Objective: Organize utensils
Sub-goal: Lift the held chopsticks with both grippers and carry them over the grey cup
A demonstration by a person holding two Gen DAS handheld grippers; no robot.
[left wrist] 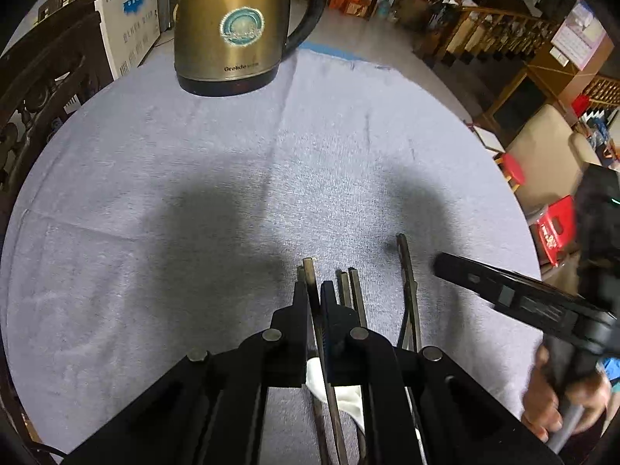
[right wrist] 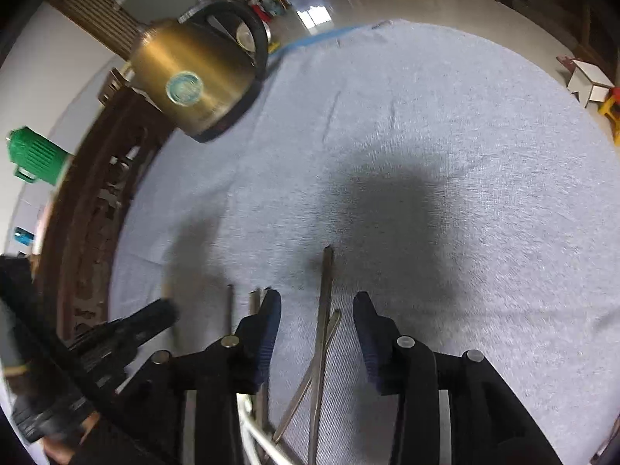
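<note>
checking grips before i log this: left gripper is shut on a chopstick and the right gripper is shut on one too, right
Not quite. The left gripper is shut on a chopstick, but the right gripper is open: the right wrist view shows its fingers apart, with a chopstick lying on the cloth between them, untouched.

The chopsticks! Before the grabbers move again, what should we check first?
1. Left gripper squeezed shut on one chopstick: ok.
2. Right gripper open, not pinching the chopsticks between its fingers: ok.
3. Held chopstick lifted off the cloth: cannot tell.
4. The two grabbers apart, not bumping: ok.
5. Kettle far from the chopsticks: ok.
6. Where the chopsticks should go is visible: not ok.
</note>
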